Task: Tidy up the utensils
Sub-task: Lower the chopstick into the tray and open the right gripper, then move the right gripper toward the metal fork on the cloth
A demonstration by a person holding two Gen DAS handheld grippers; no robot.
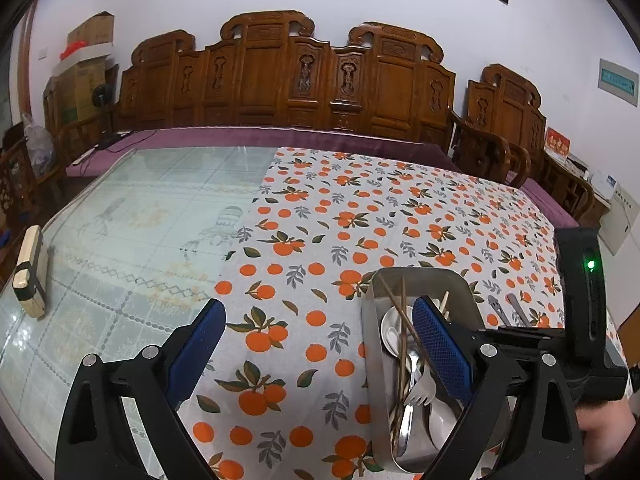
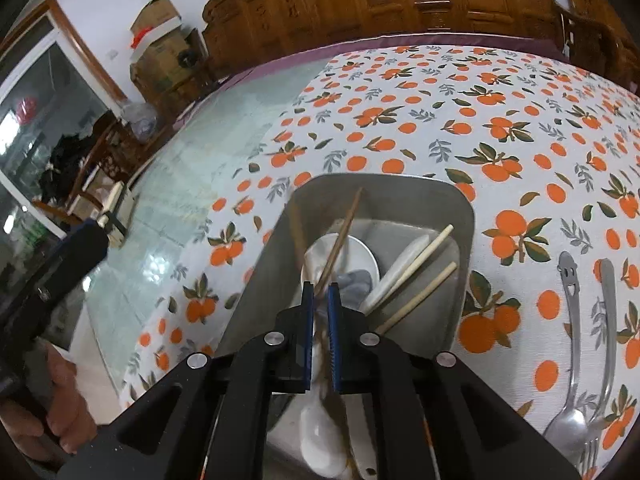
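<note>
My right jaws [image 2: 320, 304] nearly shut on a dark chopstick [image 2: 340, 240] over the metal tray [image 2: 466, 240]; left jaws [image 1: 320, 344] wide, empty; spoon [image 2: 570, 360] and fork [image 2: 608, 340] still on counter.

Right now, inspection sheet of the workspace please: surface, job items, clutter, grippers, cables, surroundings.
Surface: white orange-print tablecloth over part of a pale glass-topped table.
Job's things: rectangular metal tray holding dark wooden chopsticks, pale chopsticks and spoons; metal spoon and metal fork on the cloth beside it.
Clutter: black-banded wooden block.
Grippers: left gripper open; right gripper nearly shut around a dark chopstick.
Cables: dark cable on the purple bench.
Surroundings: carved wooden bench, cardboard boxes.
</note>
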